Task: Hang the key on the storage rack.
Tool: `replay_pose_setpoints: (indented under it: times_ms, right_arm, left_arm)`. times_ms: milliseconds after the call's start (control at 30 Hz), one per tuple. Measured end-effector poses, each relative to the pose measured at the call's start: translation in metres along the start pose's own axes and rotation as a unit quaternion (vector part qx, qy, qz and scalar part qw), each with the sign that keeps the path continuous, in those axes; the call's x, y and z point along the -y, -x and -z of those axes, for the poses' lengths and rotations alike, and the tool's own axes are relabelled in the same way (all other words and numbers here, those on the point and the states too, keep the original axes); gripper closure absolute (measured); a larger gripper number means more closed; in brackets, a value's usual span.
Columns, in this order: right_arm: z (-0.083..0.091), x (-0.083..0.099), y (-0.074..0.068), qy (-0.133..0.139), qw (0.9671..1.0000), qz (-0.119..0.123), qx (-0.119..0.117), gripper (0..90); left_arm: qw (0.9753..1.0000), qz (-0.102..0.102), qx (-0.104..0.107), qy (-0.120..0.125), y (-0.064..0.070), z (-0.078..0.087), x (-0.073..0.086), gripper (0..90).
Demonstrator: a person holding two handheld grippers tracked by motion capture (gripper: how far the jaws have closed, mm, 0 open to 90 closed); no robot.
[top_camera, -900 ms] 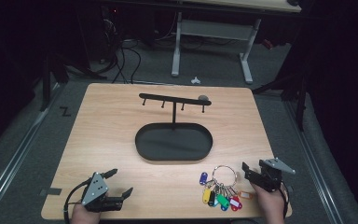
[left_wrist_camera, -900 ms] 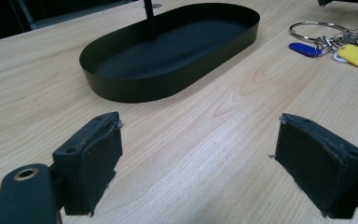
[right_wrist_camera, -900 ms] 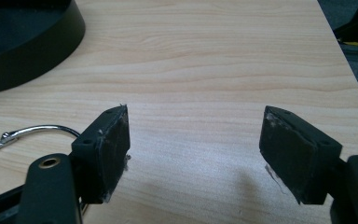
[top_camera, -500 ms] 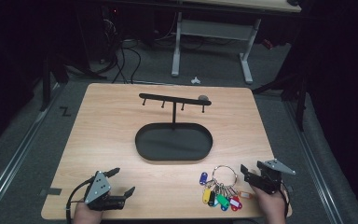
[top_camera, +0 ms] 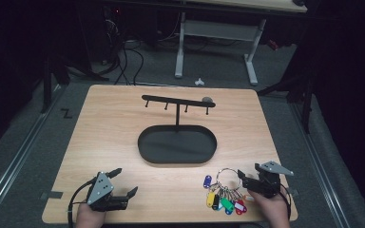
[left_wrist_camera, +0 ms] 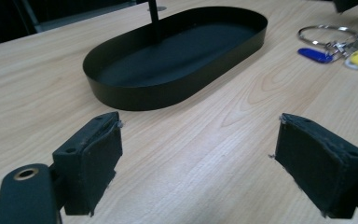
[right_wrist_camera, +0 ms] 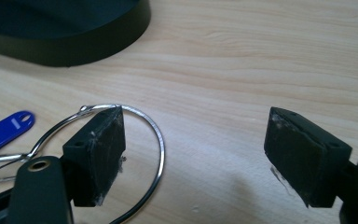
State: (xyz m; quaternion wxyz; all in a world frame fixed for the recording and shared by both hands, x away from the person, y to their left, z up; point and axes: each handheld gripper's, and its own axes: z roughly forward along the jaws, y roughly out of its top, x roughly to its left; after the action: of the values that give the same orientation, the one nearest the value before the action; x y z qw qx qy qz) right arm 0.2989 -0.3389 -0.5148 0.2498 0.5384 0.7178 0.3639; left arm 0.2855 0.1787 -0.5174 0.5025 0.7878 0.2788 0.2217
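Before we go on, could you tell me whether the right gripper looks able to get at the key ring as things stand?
Probably yes. The right gripper is open right beside the key ring, one jaw over its wire, with only bare table around it.

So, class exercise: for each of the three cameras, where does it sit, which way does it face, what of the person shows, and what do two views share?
High view: fixed above the near table edge, looking forward and down; both hands show, with the left claw and right claw.
Left gripper view: rides the left claw, facing the black tray; jaws apart.
Right gripper view: rides the right claw, low over the key ring; jaws apart.
Shared: both gripper views show the tray and the blue tag.
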Motion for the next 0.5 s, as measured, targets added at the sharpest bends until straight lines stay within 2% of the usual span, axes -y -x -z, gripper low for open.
replay_pose_setpoints:
  times_ms: [33,133,200,233,267,300,333,467,500]
  right_arm:
    - [0.0,-0.001,-0.002,-0.008,1.0,0.004,-0.001,20.9]
    - [0.001,-0.004,-0.005,-0.022,0.9996,0.011,-0.01,21.5]
    - [0.001,-0.008,-0.008,-0.036,0.999,0.024,-0.015,24.1]
    - [-0.001,-0.011,-0.008,-0.05,0.9981,0.032,-0.018,29.9]
    - [-0.001,-0.011,-0.008,-0.05,0.9981,0.032,-0.018,29.9]
    - [-0.004,-0.014,-0.008,-0.07,0.9964,0.043,-0.022,30.0]
    - [-0.004,-0.014,-0.008,-0.07,0.9964,0.043,-0.022,30.0]
    - [-0.007,-0.024,-0.006,-0.11,0.9925,0.045,-0.025,33.9]
    - [-0.009,-0.03,-0.005,-0.128,0.9901,0.051,-0.028,34.1]
  left_arm:
    - [0.9999,0.001,-0.015,0.002,-0.001,0.001,0.0,15.1]
    - [0.9997,0.013,-0.021,0.009,-0.004,0.004,0.001,15.1]
    - [0.9995,0.019,-0.023,0.012,-0.008,0.006,0.001,15.0]
    - [0.9992,0.027,-0.025,0.016,-0.01,0.006,0.001,15.0]
    - [0.9992,0.027,-0.025,0.016,-0.01,0.006,0.001,15.0]
    - [0.9992,0.028,-0.024,0.017,-0.01,0.005,0.001,15.0]
    - [0.9992,0.028,-0.024,0.017,-0.01,0.005,0.001,15.0]
    - [0.9997,0.02,-0.012,0.01,-0.007,0.004,0.001,15.1]
    - [0.9998,0.016,-0.009,0.011,-0.006,0.005,0.001,15.0]
